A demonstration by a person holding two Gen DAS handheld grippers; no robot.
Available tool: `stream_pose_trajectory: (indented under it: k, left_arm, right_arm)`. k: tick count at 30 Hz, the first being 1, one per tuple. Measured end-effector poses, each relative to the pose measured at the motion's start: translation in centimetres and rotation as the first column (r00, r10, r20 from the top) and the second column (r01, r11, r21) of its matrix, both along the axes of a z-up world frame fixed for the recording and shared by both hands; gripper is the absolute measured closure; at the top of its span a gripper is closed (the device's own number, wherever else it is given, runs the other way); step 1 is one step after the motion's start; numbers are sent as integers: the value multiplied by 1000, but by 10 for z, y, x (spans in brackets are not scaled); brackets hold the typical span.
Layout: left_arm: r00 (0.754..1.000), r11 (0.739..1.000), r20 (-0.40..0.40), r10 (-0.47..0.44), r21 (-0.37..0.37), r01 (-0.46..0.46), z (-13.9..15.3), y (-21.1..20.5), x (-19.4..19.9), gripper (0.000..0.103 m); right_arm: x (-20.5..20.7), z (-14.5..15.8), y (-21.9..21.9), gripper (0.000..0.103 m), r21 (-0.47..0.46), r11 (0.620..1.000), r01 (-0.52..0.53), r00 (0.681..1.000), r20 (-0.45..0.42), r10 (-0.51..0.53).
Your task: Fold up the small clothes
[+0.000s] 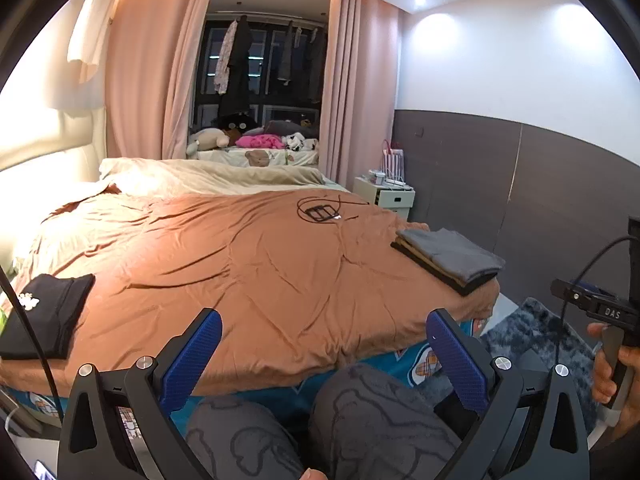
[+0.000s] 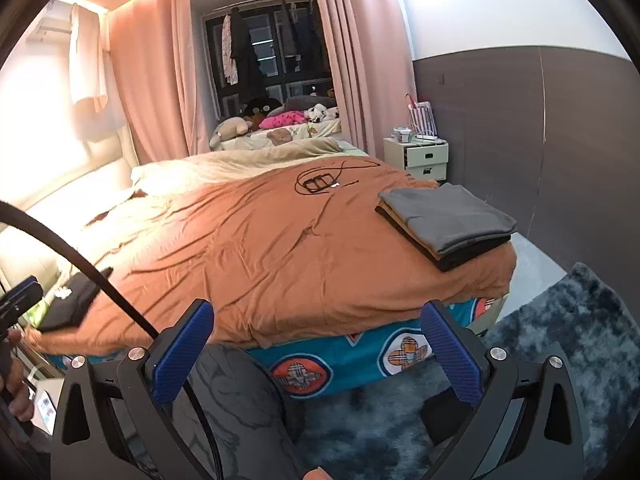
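Observation:
A black garment [image 1: 44, 316] with a small white print lies folded at the bed's near left corner; it also shows as the black garment [image 2: 72, 304] low on the left. A stack of folded clothes [image 1: 452, 260], grey on top, tan and black below, rests at the near right edge of the bed; the same stack [image 2: 444, 220] shows in the right wrist view. My left gripper [image 1: 324, 332] is open and empty, held off the bed's front edge above the person's knees. My right gripper [image 2: 316, 324] is also open and empty, in front of the bed.
The bed carries an orange-brown cover [image 1: 248, 264] with a black cable coil and small frame [image 1: 320, 212] near its far side. A white nightstand [image 2: 424, 156] stands at the right wall. A dark shaggy rug [image 2: 560, 344] covers the floor. The person's hand [image 1: 612, 364] grips the other handle.

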State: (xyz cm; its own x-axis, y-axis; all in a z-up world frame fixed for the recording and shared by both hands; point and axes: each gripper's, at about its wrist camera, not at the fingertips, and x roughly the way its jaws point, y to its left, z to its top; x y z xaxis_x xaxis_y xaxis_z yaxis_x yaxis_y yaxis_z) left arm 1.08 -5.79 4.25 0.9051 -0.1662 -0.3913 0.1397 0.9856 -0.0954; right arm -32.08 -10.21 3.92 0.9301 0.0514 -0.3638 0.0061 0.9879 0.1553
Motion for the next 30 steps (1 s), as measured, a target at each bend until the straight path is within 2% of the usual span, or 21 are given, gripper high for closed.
stream_pose_trajectory:
  k: [5,9,12,23,30]
  left_arm:
    - [1000,1000,10,7,27,-8,-8,-2,-9,0]
    - [1000,1000,5,1,6,-1,-10,0,-8,0]
    - [1000,1000,7,8,21,-8,-12,0,-11,0]
    - [1000,1000,4,25,-4,-25,-11,6,-12,0]
    - [1000,1000,5,18,8,-18,-11,3,-14,0]
  right_arm:
    - [-6,-5,9,0,-45,999,-4,1000,14,5]
    - [-4,-11,15,0,-30,999,-26,1000,5,26]
    - [-5,-16,20,0,-43,999,-30,1000,-10,30]
    - [-6,-17,26,0,-28,999,-32,999,-20,31]
    - [-10,-17,32,0,-28,999,-22,1000,-12,22]
